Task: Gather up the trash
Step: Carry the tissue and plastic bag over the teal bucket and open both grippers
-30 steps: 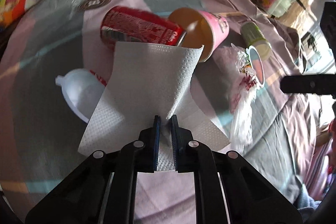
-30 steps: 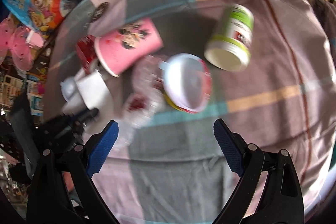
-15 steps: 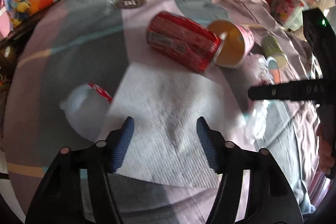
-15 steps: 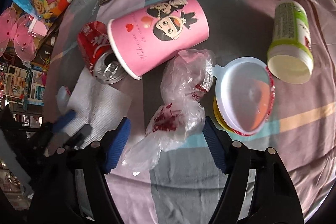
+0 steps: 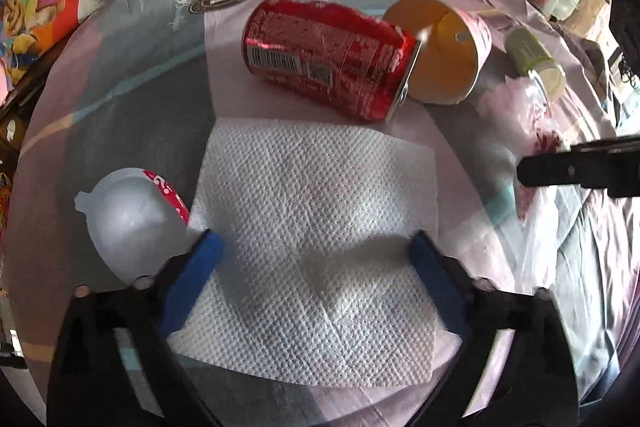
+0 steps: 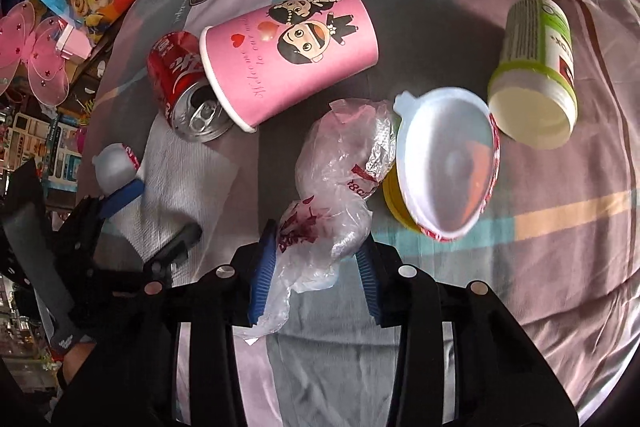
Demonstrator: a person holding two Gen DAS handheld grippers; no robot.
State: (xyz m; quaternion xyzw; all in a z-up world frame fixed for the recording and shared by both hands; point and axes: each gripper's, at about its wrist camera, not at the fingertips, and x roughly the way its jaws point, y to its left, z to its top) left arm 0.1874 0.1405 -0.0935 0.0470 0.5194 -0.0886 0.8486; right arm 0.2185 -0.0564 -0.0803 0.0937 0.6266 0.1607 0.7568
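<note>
- Right gripper: jaws closing, with the crinkly see-through plastic bag with red print between the blue pads. Pads close on both sides of the bag's lower end, not clearly squeezing it yet.
- Very light, soft and squashy, that bag. Slippery too, so likely to slide out of a loose pinch. Best taken at the thick bunched middle, not the thin loose tail hanging near the pads.
- Just beside the bag: a round yellow tub with a white plastic lid, lid tipped up and touching the bag. Light and stiff; easy to knock over.
- Farther out: a pink paper cup with cartoon faces on its side, mouth against a red drink can. A green and white plastic pot lying well apart on the right.
- Left gripper: jaws opening, wide apart, holding nothing. Blue pads above the flat white paper towel, spread on the striped cloth.
- Thin, floppy and feather-light, that towel. Hard to pick up flat; easier by pinching up a fold or an edge.
- Next to the left pad: a small white plastic lid with a red rim, its edge touching the towel.
- Beyond the towel: the red can, dented, light, likely to roll. Best gripped across its round middle.
</note>
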